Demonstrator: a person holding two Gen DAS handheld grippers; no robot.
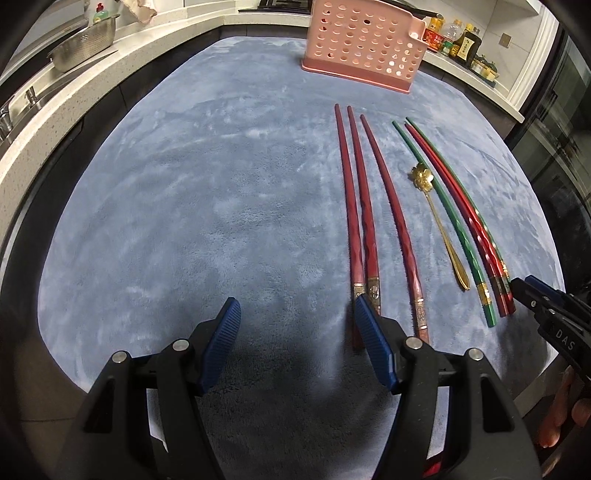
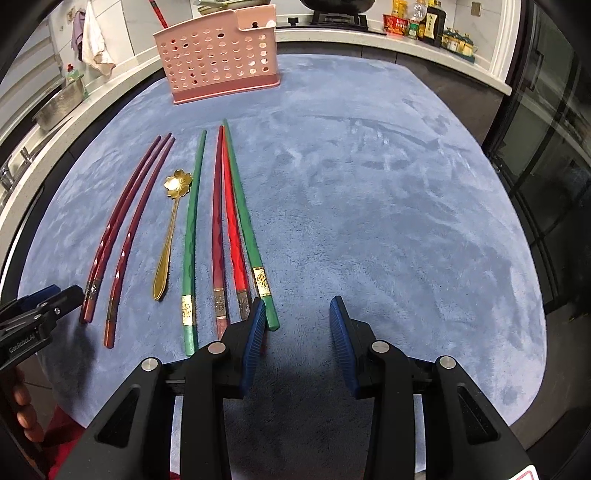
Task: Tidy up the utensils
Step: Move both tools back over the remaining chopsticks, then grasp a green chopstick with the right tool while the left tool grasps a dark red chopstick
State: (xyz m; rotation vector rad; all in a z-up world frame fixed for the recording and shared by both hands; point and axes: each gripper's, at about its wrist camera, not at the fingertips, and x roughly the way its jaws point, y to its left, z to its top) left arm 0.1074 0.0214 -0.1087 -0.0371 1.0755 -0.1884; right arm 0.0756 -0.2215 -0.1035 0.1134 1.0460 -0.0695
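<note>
Standing pink holder (image 2: 221,59), contents unclear

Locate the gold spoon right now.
The gold spoon lies on the blue mat, between the dark red chopsticks and a green chopstick.

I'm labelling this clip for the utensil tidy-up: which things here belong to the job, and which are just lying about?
Belong to the job:
- dark red chopsticks
- green and red chopsticks
- gold flower spoon
- pink perforated holder

Just lying about:
- steel colander
- sauce bottles
- hanging towel
</note>
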